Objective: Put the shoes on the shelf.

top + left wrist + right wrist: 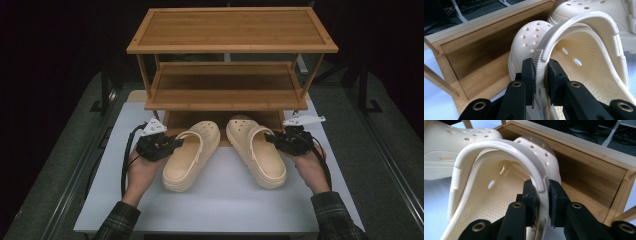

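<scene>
Nearest the person, two sleeved forearms are coming in from six o'clock, each hand carrying a gripper. The left gripper (176, 143) is clamping the outer side wall of the left clog (192, 155), right where the heel strap (574, 27) pivots; in the left gripper view the jaws are pinching that ribbed edge from both sides. The right gripper (270, 138) is doing the same at three o'clock, gripping the outer side wall of the right clog (255, 150), with the jaws pressing on either side of the wall.

Both clogs are lying on the white table (225, 205), heels toward six o'clock and splaying apart, toes pointing toward twelve o'clock and nearly meeting. The toes are resting at or just over the front edge of the bottom shelf (185, 120) of the wooden shoe rack (232, 30).

Farther off at twelve o'clock, the middle shelf (225, 92) and the top shelf are standing bare.

As a judgement, the grasping is done and the placing is only beginning: both shoes are waiting to be pushed or lifted fully onto a shelf and then released.
</scene>
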The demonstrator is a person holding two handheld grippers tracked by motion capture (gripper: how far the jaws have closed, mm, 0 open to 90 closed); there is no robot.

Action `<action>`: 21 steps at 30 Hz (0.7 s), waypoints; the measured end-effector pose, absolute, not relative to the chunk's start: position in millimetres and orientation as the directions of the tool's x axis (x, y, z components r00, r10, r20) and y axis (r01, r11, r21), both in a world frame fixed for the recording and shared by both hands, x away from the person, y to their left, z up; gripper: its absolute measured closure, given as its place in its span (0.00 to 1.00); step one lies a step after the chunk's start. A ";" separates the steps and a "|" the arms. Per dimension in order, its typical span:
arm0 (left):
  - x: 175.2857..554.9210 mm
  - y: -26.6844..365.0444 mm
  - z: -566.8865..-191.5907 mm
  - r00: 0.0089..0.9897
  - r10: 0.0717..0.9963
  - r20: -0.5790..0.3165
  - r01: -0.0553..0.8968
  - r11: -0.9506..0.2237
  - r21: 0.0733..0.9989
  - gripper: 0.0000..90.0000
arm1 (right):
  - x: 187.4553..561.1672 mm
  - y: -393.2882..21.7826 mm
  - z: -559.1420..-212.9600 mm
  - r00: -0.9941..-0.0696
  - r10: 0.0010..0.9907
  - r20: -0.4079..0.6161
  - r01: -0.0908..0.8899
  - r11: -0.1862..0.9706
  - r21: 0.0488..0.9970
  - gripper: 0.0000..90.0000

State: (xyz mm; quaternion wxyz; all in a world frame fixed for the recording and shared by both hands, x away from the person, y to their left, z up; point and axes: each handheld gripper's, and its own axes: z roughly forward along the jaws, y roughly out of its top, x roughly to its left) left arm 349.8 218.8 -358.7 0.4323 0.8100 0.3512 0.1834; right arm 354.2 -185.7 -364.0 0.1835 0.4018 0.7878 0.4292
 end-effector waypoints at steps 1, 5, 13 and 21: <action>352.3 217.5 -359.8 0.684 0.730 -0.005 0.411 -0.379 0.829 0.86 | 358.1 -184.4 -365.3 -0.608 0.791 0.059 0.475 0.304 0.826 0.86; 365.3 211.2 -366.9 0.664 0.748 0.014 0.405 -0.375 0.834 0.86 | 370.4 -178.6 -372.9 -0.595 0.802 0.048 0.480 0.307 0.822 0.86; 389.2 201.6 -381.3 0.620 0.784 0.014 0.406 -0.336 0.850 0.86 | 393.2 -166.2 -380.8 -0.571 0.821 0.009 0.481 0.326 0.814 0.86; 401.7 191.8 -386.6 0.602 0.798 0.031 0.388 -0.327 0.862 0.86 | 405.6 -159.0 -391.8 -0.532 0.847 0.006 0.495 0.305 0.814 0.86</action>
